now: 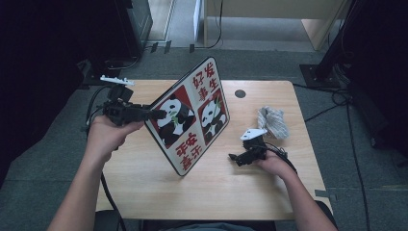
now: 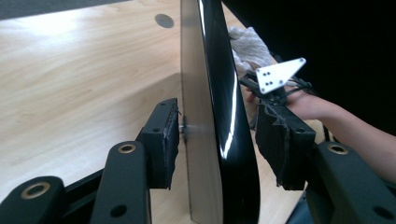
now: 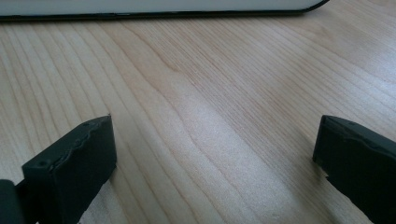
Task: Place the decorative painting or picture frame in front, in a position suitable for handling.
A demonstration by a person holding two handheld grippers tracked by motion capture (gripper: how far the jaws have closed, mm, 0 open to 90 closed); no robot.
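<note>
Your left gripper (image 1: 153, 114) has its jaws spread around the edge of the panda board (image 1: 192, 115): in the left gripper view one pad (image 2: 164, 140) sits just against the pale back face, while the other pad (image 2: 280, 140) stands apart from the glossy front, so nothing is clamping it. Your right gripper (image 1: 234, 158) rests low on the table (image 1: 144, 192), jaws wide apart with bare wood between them.

The table is the biggest thing here, then the board, which stands tilted on its lower corner near the middle of the tabletop. Smaller, the crumpled cloth (image 1: 273, 122) lies beyond your right hand (image 1: 274, 163), and a dark round hole (image 1: 240, 94) sits near the far edge.

The risk is the board itself. With only one pad touching, it can tip over toward your right gripper or skid on its corner. Close the jaws squarely before you lift or swing it.
</note>
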